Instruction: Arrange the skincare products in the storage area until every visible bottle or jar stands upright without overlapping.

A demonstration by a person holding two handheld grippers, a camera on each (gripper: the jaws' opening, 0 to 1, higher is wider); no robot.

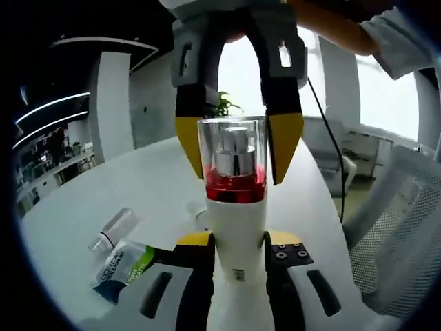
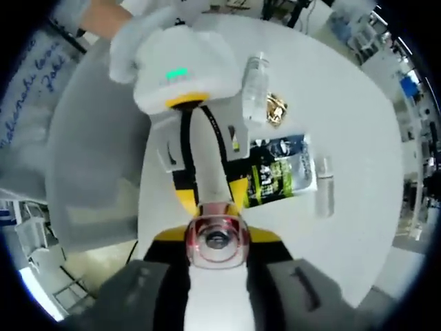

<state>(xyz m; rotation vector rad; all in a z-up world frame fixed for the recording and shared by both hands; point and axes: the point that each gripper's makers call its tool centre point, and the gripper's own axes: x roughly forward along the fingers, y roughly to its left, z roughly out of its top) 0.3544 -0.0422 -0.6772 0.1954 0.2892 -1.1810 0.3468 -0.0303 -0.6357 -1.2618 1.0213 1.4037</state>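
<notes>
Bottle: the pump bottle (image 1: pixel 236 207), white-bodied with a red band under a clear cap, stood upright between both grippers, above the white table (image 1: pixel 83 221).
Left gripper: the left gripper (image 1: pixel 239 249) had its jaws closed against the bottle's white body, low down.
Right gripper: the right gripper (image 2: pixel 215 243), seen from above in its own view, had its jaws closed at the clear cap (image 2: pixel 215 241); in the left gripper view it (image 1: pixel 238 148) came down from the top, its yellow tips flanking the cap.
Other items: a flat sachet (image 2: pixel 282 172), a small clear bottle (image 2: pixel 324 186) lying down, another clear bottle (image 2: pixel 256 77) and a gold piece (image 2: pixel 275 110) lay on the table, apart from the held bottle.
Step in hand: probably setting the bottle upright, or seating its cap.
Doing it well: keep the body vertical, lower it onto bare table away from the sachet, and release the top grip first, so the lower grip steadies it.
</notes>
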